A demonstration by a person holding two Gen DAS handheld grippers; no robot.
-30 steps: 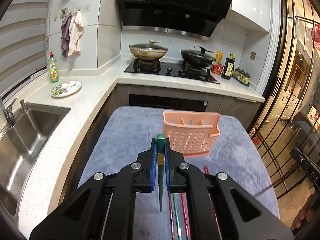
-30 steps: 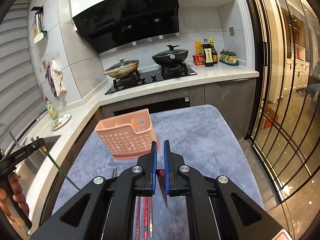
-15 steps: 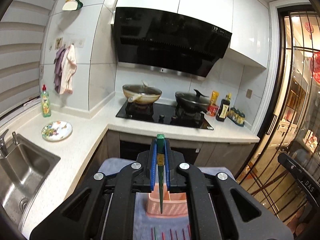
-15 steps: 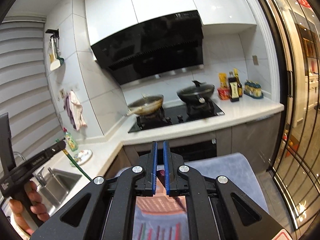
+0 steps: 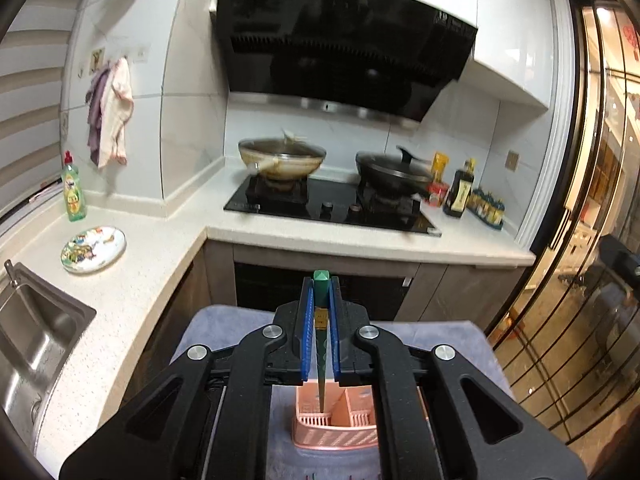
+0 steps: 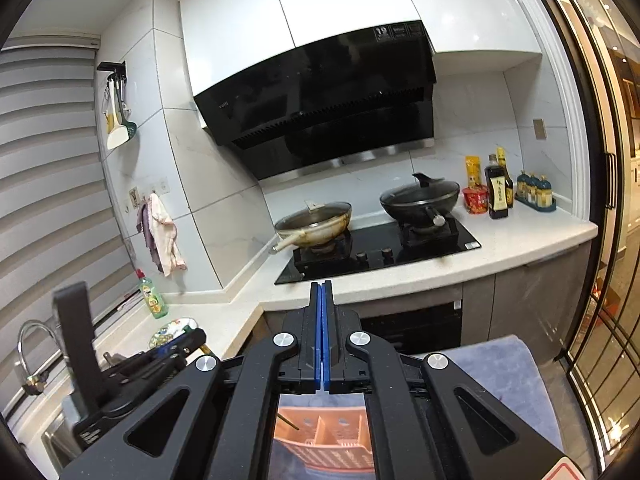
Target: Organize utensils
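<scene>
Kitchen counter corner, grey mat (image 5: 452, 344) holding pink utensil caddy (image 5: 336, 436). Left gripper (image 5: 320, 336) pinches green chopstick (image 5: 320, 360) upright, tip directly above the caddy's left compartment. Right gripper (image 6: 322, 344) is pressed together, seemingly empty, also over the caddy.

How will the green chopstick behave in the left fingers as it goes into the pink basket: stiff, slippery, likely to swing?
The green chopstick looks stiff: it hangs straight, tip down, over the pink basket. Its smooth, tapered shaft could slip down between the left gripper pads. Clamped near its top only, it may pivot if the tip catches a divider.
</scene>
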